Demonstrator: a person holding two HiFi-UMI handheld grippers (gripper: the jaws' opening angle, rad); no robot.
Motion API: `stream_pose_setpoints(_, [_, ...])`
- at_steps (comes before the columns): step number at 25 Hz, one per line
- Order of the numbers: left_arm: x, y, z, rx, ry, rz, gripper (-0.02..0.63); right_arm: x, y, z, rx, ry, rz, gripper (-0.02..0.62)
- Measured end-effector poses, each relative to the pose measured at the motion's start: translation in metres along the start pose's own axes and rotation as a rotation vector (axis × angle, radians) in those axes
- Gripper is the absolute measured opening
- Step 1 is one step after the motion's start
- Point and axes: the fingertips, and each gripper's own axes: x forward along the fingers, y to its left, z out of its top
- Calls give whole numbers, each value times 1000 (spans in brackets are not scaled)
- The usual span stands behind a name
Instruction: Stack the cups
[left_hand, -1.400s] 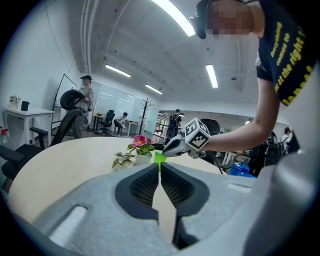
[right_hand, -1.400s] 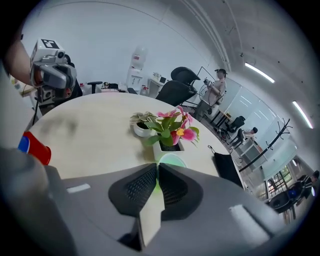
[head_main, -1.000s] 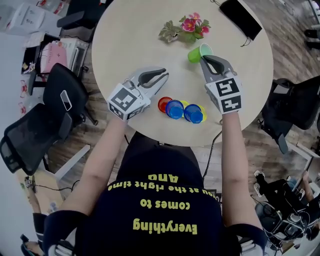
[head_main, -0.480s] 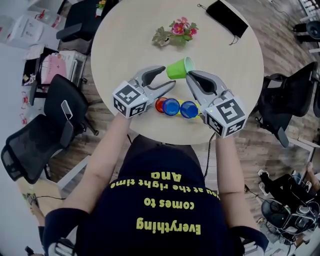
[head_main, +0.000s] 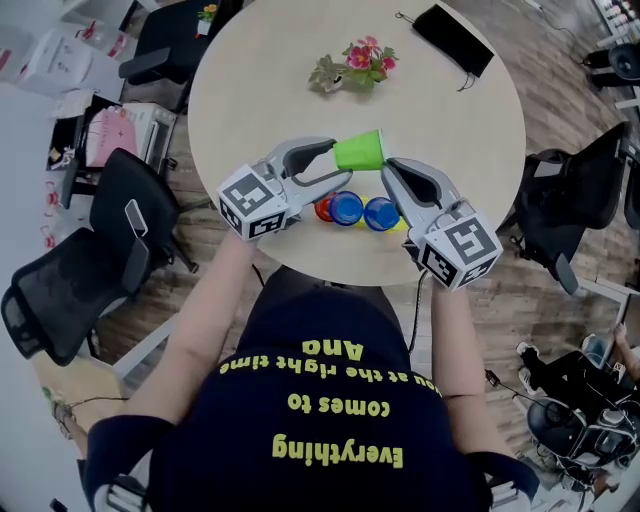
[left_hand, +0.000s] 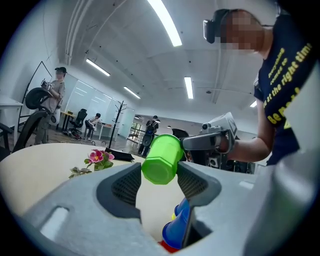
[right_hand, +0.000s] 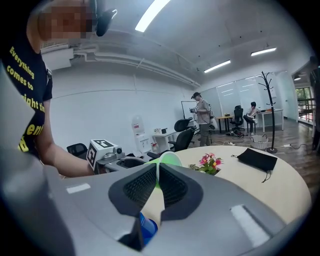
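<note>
Left claw (head_main: 333, 166) — jaws just opened wide, standing either side of the base of the green cup (head_main: 360, 151). Cup: plain bright green, tapered, lying sideways in the air above the table (head_main: 450, 120). Right claw (head_main: 388, 167) — clamped on its rim.

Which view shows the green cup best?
The left gripper view: the green cup is near and unblocked, with its base toward the camera. The head view shows its side, small; the right gripper view shows only a mostly hidden sliver.
</note>
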Motion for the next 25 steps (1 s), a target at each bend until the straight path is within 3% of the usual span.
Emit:
stream_pose_setpoints(18, [-12,-32,34,83,-51,-46,209,-26,1,-25,40,32,-59,55])
stream_pose_setpoints(25, [-6,-48,19,226,95,-56,207,-37,5,-27,-55,71,-80,115])
